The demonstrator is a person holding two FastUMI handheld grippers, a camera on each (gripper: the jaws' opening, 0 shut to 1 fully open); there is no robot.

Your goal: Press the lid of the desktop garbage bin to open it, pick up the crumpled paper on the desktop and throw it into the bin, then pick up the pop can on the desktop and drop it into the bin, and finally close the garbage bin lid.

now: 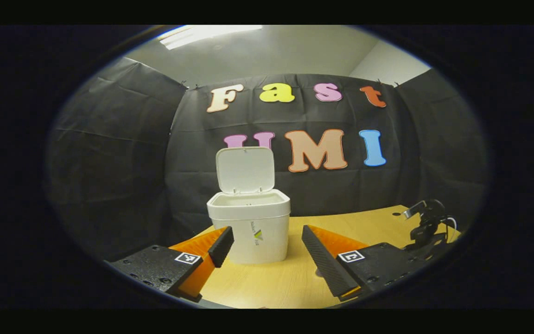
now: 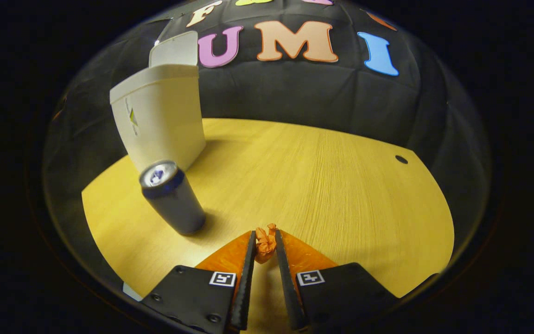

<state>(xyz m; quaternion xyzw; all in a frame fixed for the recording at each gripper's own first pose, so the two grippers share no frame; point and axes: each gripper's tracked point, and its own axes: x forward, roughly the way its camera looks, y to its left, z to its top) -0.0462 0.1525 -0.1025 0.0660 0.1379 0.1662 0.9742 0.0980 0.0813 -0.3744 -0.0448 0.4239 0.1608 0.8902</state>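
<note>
Bin (image 1: 253, 232) lid (image 1: 244, 170) already up, right gripper (image 2: 264, 243) clenched on crumpled paper (image 2: 265, 242) low over desk (image 2: 341, 185), left gripper (image 1: 267, 243) released w/ nothing in it facing bin; paper drop, pop can (image 2: 173, 197) (upright nr bin) & lid close still to do.
</note>
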